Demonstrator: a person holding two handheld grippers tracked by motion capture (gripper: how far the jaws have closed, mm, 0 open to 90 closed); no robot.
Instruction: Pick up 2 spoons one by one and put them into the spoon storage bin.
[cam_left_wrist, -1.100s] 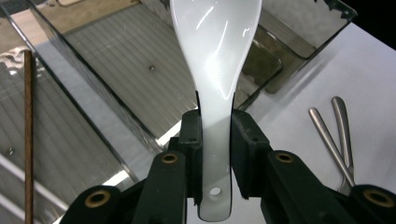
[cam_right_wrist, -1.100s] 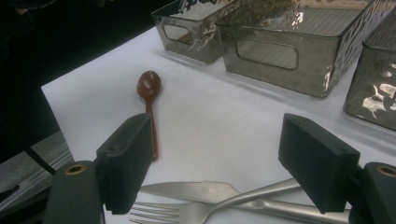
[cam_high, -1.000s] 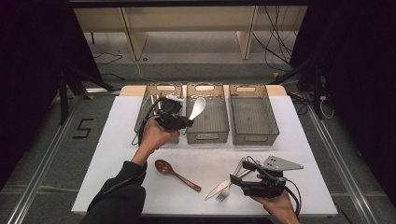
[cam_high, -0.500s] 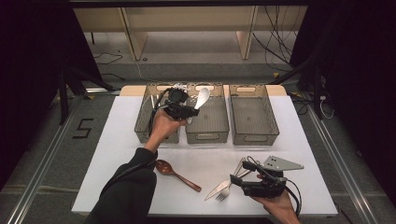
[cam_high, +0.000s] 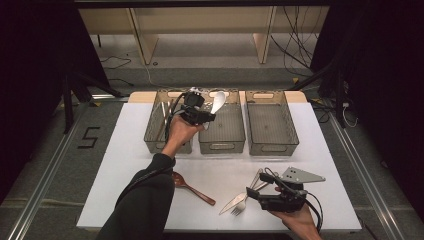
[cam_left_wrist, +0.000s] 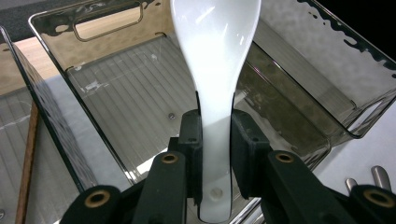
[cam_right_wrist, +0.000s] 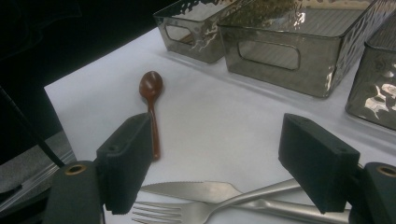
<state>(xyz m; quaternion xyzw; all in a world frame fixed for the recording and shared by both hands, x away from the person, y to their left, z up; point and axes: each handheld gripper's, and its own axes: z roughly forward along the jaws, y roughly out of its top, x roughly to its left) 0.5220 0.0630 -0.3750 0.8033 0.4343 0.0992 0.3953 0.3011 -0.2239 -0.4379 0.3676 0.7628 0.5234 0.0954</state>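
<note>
Left gripper view: left gripper (cam_left_wrist: 215, 140) is clamping the white spoon (cam_left_wrist: 215, 60) by its handle; the spoon's long axis is pointing lengthwise over the middle bin (cam_left_wrist: 140, 93); right gripper (cam_right_wrist: 224, 163) is idling with jaws apart.

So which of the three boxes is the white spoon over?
The middle box. The left gripper holds the white spoon above it; the left box and right box sit on either side.

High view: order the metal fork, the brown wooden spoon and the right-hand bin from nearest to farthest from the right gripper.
1. Metal fork: lies on the table just left of the right gripper, by its jaws.
2. Brown wooden spoon: farther left, near the person's sleeve.
3. Right-hand bin: at the far side of the table, beyond the gripper.
</note>
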